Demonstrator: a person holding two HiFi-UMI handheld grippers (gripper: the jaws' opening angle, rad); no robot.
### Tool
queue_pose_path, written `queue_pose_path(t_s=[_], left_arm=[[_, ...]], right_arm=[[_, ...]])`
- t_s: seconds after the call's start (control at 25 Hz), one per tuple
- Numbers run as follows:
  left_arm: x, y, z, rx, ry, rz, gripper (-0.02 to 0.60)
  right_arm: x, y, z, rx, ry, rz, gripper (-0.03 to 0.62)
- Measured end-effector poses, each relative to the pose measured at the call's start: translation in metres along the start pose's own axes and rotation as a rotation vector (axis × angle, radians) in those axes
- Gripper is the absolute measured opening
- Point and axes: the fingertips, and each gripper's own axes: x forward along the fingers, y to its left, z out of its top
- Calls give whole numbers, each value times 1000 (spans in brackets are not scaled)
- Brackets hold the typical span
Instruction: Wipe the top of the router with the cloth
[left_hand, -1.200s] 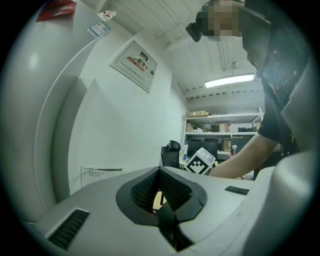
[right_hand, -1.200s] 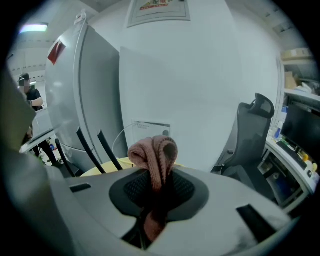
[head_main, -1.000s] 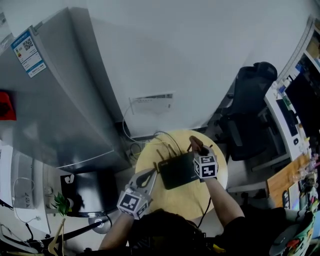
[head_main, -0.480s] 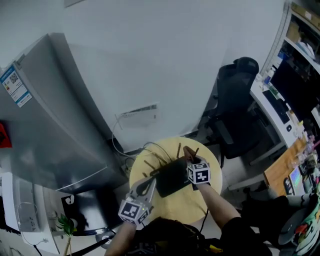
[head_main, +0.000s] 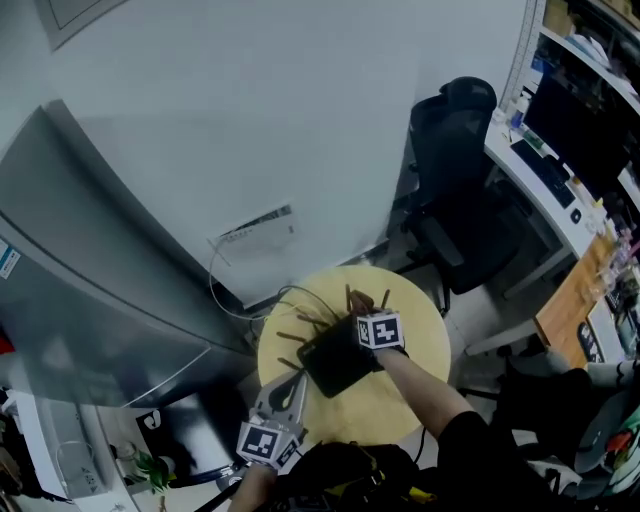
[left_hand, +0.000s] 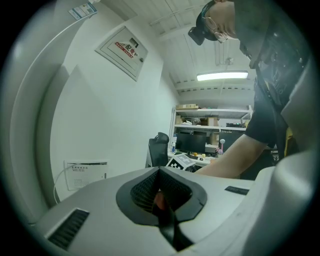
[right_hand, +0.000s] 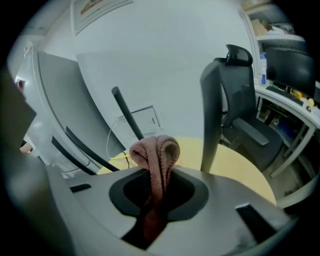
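Seen from above, a black router (head_main: 335, 365) lies at the middle of a round yellow worktop (head_main: 425, 335). Its antennas point toward 11 o'clock. The right gripper (right_hand: 158, 176) is over the router's 1 o'clock corner, with its fingers closed on a folded pink cloth (right_hand: 155, 149). The left gripper (left_hand: 160, 194) is near the router's 7 o'clock side, its fingers closed together.

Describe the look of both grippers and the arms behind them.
Left gripper and right gripper: pale grey moulded shells with black ribbed pads, each carrying a white cube with black square markers. The right arm is bare below a short black sleeve.
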Motion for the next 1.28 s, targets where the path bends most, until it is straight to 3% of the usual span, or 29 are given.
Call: queue_pose_path(t_s=[0.2, 0.56, 0.84, 1.28], left_arm=[[-9, 8, 2, -17, 46, 32, 2], [-3, 13, -1, 9, 5, 36, 2], [0, 6, -3, 6, 4, 19, 2], [-2, -16, 9, 1, -40, -5, 2]], right_arm=[[28, -2, -9, -57, 61, -66, 64], [40, -3, -20, -105, 63, 1, 66], [16, 16, 0, -129, -56, 58, 64], [-34, 32, 38, -262, -236, 21, 66]])
